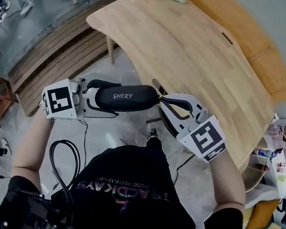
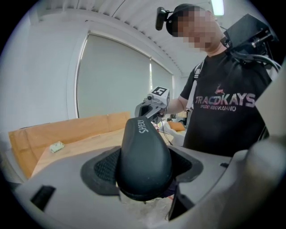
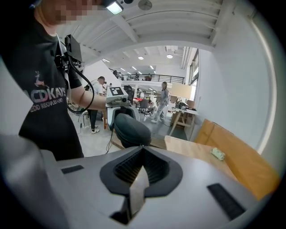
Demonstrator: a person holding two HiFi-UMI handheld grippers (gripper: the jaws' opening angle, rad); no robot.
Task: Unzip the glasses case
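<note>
The left claw (image 2: 144, 172) was clamped across one end of the black glasses case (image 2: 142, 147), whose long axis ran straight away from it toward the right claw (image 3: 142, 152). That one was closed tight, its tips meeting at the case's other end. Whether they pinched the zipper pull was too small to tell. The case hung between both claws, in the air off the table's (image 1: 198, 49) near edge. Unzipping would likely run along that axis.
</note>
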